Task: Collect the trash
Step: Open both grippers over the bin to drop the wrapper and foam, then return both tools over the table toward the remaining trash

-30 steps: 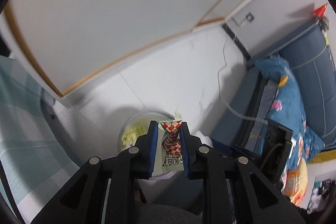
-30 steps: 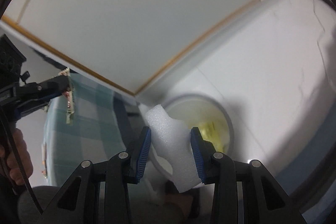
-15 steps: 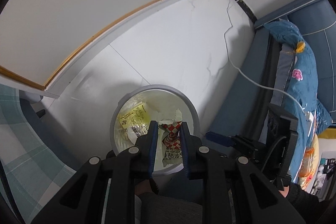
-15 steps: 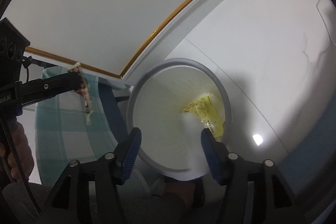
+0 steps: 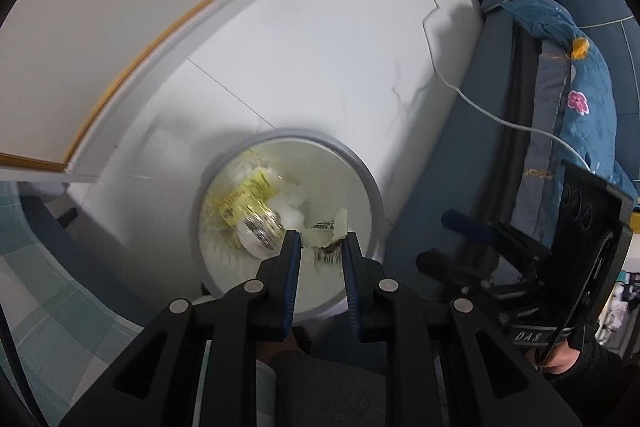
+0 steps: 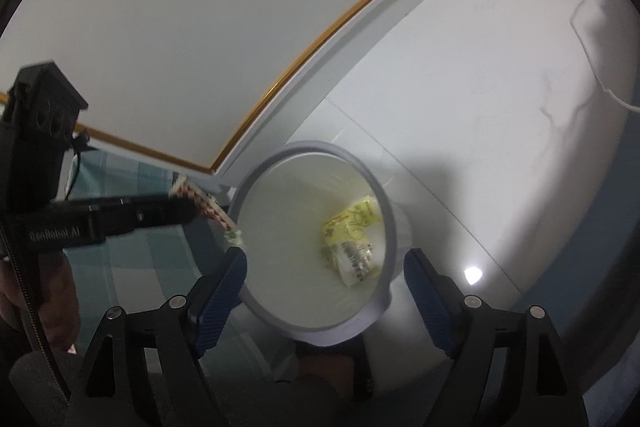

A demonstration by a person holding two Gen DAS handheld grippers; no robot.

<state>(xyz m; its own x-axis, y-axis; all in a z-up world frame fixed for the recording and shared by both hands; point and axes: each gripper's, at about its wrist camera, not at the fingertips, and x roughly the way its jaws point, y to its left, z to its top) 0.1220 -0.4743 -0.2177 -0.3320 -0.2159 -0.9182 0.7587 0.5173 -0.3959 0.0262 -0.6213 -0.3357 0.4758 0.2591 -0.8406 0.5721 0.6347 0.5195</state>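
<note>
Left gripper [image 5: 318, 247] pinches a red-checked sauce packet [image 6: 204, 203] over the white trash bin's rim [image 6: 256, 179]. Right gripper [image 6: 324, 263] empty, jaws opening above bin; yellow wrapper [image 6: 354, 221] and white foam [image 5: 290, 205] inside.

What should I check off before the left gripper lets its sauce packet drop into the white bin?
1. Left gripper shut on the red-checked sauce packet: ok, the packet sits pinched between the jaws.
2. Packet over the bin opening: ok from the left wrist; the right wrist view puts it at the rim, so marginal.
3. Right gripper clear: ok, its jaws are opening with nothing between them.
4. Room in the bin: ok, only a yellow wrapper and white foam lie at the bottom.
5. Bin upright on the floor: ok.
</note>
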